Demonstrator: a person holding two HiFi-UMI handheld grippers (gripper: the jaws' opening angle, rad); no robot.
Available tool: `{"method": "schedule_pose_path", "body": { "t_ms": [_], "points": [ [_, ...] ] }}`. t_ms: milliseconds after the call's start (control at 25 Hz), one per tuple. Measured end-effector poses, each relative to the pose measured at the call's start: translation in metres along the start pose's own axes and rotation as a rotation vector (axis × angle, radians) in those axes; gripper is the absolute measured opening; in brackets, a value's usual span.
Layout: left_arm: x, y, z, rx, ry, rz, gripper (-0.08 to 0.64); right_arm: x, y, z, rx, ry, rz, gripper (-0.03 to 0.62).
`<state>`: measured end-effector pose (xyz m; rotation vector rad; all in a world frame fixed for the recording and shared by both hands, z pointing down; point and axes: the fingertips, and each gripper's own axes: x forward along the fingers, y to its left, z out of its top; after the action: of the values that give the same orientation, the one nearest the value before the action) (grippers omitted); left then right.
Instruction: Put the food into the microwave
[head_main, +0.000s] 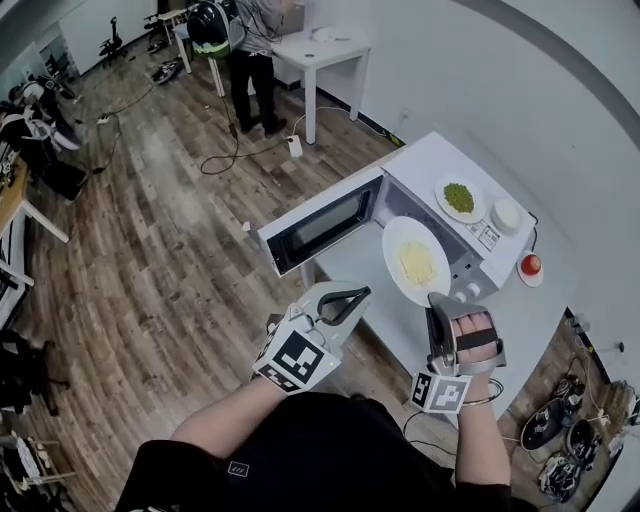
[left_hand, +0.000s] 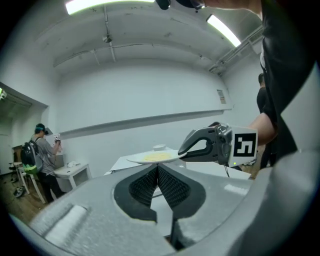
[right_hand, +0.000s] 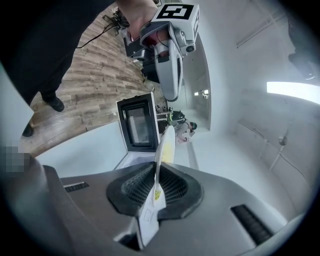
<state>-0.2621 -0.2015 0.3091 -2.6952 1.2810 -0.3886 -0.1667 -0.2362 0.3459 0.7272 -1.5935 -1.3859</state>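
Observation:
A white plate (head_main: 416, 262) with yellow food on it hangs in front of the white microwave (head_main: 440, 175), whose door (head_main: 320, 228) stands swung open to the left. My right gripper (head_main: 437, 300) is shut on the plate's near rim. In the right gripper view the plate (right_hand: 165, 145) runs edge-on between the pads, with the right gripper (right_hand: 156, 180) clamped on it. My left gripper (head_main: 355, 293) hovers left of the plate, near the door's lower edge, shut and empty. In the left gripper view its pads meet at the left gripper (left_hand: 158, 175), and the plate (left_hand: 152, 157) shows beyond.
On the microwave's top sit a plate of green food (head_main: 458, 197) and a white bowl (head_main: 506, 214). A red object (head_main: 531, 264) lies on the white table (head_main: 540, 320). A person (head_main: 250, 60) stands by a far white table (head_main: 325, 50). Cables trail over the wooden floor (head_main: 180, 260).

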Motion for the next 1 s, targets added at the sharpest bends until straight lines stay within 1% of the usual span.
{"method": "schedule_pose_path", "body": {
  "t_ms": [80, 120, 200, 360, 520, 680, 800, 1000],
  "points": [
    [0.002, 0.014, -0.008, 0.017, -0.001, -0.075, 0.008, 0.016, -0.001, 0.009, 0.005, 0.048, -0.004, 0.037],
    [0.001, 0.023, -0.010, 0.031, -0.004, -0.100, 0.008, 0.024, -0.001, 0.014, 0.007, 0.072, -0.002, 0.037],
    [-0.002, 0.045, -0.014, 0.048, -0.013, -0.118, 0.008, 0.038, 0.000, 0.022, 0.011, 0.112, 0.007, 0.037],
    [0.005, 0.087, -0.022, 0.031, -0.029, -0.125, 0.008, 0.063, 0.002, 0.029, 0.029, 0.167, 0.027, 0.037],
    [0.018, 0.097, -0.027, 0.012, -0.040, -0.166, 0.008, 0.079, 0.008, 0.028, 0.047, 0.198, 0.057, 0.037],
    [0.041, 0.088, -0.036, -0.011, -0.030, -0.218, 0.008, 0.095, 0.018, 0.018, 0.044, 0.209, 0.070, 0.037],
    [0.060, 0.087, -0.044, -0.018, -0.021, -0.220, 0.008, 0.108, 0.032, 0.005, 0.044, 0.226, 0.080, 0.038],
    [0.088, 0.099, -0.056, -0.011, -0.010, -0.174, 0.008, 0.130, 0.042, -0.012, 0.059, 0.217, 0.073, 0.040]
  ]
}}
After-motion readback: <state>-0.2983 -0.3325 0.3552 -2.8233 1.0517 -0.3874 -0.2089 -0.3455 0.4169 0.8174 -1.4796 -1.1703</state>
